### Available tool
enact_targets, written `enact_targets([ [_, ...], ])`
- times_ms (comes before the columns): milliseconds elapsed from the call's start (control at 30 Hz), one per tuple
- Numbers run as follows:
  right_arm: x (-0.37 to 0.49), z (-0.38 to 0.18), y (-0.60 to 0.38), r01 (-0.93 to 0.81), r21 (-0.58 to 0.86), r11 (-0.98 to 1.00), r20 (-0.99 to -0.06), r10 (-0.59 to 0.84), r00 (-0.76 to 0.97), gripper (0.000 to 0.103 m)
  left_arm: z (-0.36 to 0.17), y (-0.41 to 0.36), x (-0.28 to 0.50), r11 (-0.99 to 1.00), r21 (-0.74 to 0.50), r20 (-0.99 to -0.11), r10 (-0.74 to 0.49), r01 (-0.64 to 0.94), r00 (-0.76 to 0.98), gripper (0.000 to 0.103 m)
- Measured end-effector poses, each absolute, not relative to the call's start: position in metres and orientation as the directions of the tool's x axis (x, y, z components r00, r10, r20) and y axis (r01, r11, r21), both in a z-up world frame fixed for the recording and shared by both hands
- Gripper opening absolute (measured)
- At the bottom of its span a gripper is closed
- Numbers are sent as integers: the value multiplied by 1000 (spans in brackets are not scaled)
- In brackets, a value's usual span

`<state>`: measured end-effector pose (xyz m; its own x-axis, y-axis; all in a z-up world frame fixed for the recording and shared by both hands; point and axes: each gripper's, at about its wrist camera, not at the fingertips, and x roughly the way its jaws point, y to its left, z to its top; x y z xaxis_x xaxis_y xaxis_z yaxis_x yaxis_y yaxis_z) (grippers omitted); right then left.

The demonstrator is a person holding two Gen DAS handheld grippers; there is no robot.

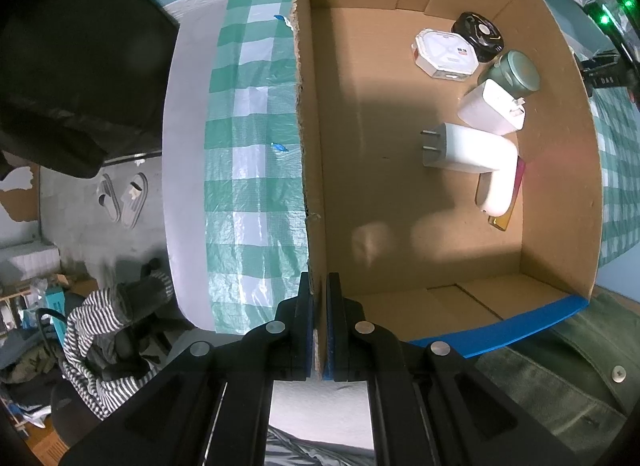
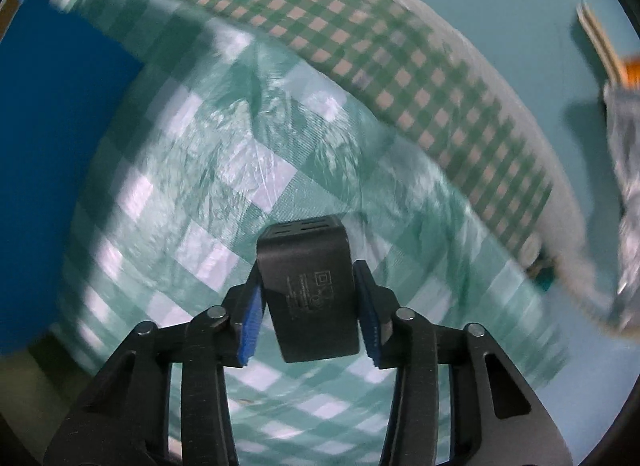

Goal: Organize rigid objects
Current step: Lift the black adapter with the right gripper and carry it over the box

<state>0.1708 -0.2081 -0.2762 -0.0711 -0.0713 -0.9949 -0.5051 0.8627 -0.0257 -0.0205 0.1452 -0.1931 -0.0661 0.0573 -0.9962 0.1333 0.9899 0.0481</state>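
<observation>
The left tool (image 1: 319,306) is pointed straight down and is clamped shut on the torn upper edge of the cardboard box's (image 1: 560,193) side wall, one blue pad on each face of the wall. Inside the box, against the far side, two white chargers (image 1: 476,145), a green jar (image 1: 514,71), a white octagonal case (image 1: 444,51) and a black round tin (image 1: 478,33) are seen lying together. The right tool (image 2: 308,302) is likewise aimed downward over the green checked cloth (image 2: 224,169) covering the bench; a black power adapter (image 2: 310,290) is seen between its partly open jaws, the left pad touching it and a thin gap visible at the right pad. The surroundings are motion-blurred in the right wrist view.
</observation>
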Motion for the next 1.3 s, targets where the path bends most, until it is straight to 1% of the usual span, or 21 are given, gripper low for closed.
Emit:
enact_targets([
  [167,174,-276,-217,-340,22,940,-994,-16,-109,39,-193,145,-21,989,46,-996,56,142,-68,4],
  [233,174,-276,-217,-304,23,952,-994,-11,-108,39,-194,145,-20,988,45,-996,56,147,-69,4],
  [433,175,-284,-215,-266,-12,964,-994,-41,-104,39,-195,144,-19,987,43,-996,55,155,-70,4],
  [667,169,-280,-217,-217,-2,976,-995,-24,-98,38,-194,145,-20,987,40,-996,51,157,-67,4],
  [800,160,-272,-212,-213,4,977,-995,-18,-99,38,-194,145,-20,987,41,-997,52,157,-65,4],
  [1067,138,-238,-194,-215,42,976,-997,26,-76,38,-194,145,-20,986,40,-997,51,159,-64,4],
  [1300,118,-202,-168,-270,72,960,-997,65,-35,38,-194,144,-20,986,41,-997,52,161,-63,4],
])
